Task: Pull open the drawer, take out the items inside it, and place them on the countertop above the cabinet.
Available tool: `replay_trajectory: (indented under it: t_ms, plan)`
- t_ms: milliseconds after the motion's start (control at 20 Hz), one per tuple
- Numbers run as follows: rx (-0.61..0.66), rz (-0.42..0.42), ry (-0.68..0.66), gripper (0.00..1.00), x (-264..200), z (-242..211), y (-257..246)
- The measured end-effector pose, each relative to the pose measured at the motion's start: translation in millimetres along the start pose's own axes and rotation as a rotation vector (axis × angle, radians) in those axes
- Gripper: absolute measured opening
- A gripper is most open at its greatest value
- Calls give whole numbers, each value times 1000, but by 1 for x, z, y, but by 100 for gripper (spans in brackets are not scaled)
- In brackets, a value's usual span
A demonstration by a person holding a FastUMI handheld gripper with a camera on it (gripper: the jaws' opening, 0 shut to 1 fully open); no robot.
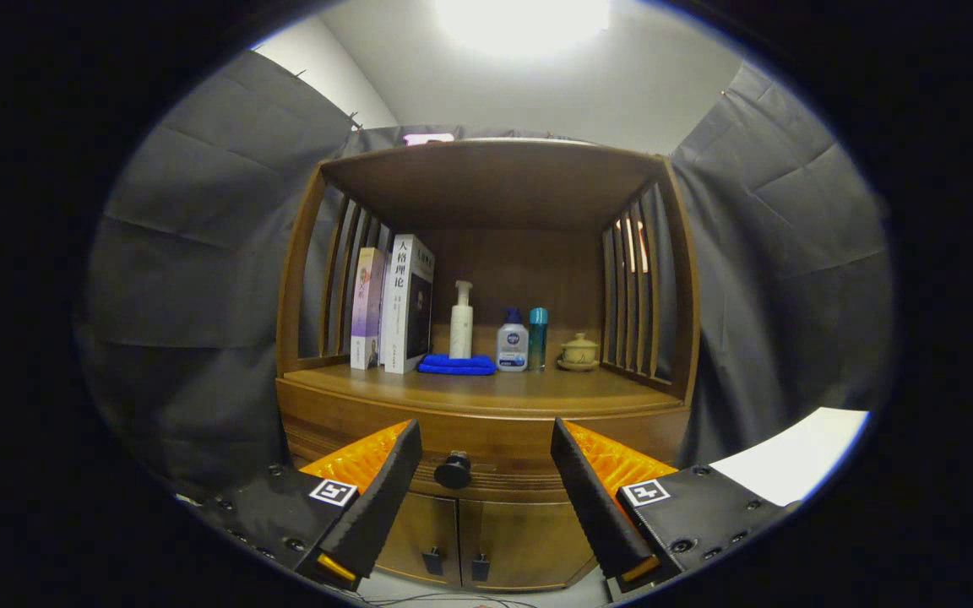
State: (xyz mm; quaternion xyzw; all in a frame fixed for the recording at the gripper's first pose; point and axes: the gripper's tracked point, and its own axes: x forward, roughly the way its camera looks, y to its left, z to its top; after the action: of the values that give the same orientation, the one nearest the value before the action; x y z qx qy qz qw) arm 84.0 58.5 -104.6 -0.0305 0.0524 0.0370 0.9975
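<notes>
From the gripper view, nothing looks done yet: the brown wooden drawer [486, 456] sits flush and closed, its contents hidden. The gripper [484, 447] has its fingers spread wide apart, gripping nothing, with the round dark knob [453, 469] between them, just ahead. Opening, emptying and placing all remain, I'd judge. Above, the smooth wooden countertop [537, 390] holds upright books [406, 304], a folded blue cloth [456, 365], plastic bottles [512, 342] and a small lidded ceramic cup [578, 351].

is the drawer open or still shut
Shut. The drawer front sits flush with the cabinet under the countertop. The tool is open, its fingers either side of the knob, not touching it.
</notes>
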Motion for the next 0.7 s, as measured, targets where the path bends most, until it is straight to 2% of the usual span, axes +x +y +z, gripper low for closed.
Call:
replay_trajectory:
  t_ms: [400, 650, 700]
  plan:
    - [41, 25, 96, 98, 52, -52, 14]
    - [3, 21, 144, 98, 75, -77, 19]
    - [7, 22, 149, 94, 78, -80, 21]
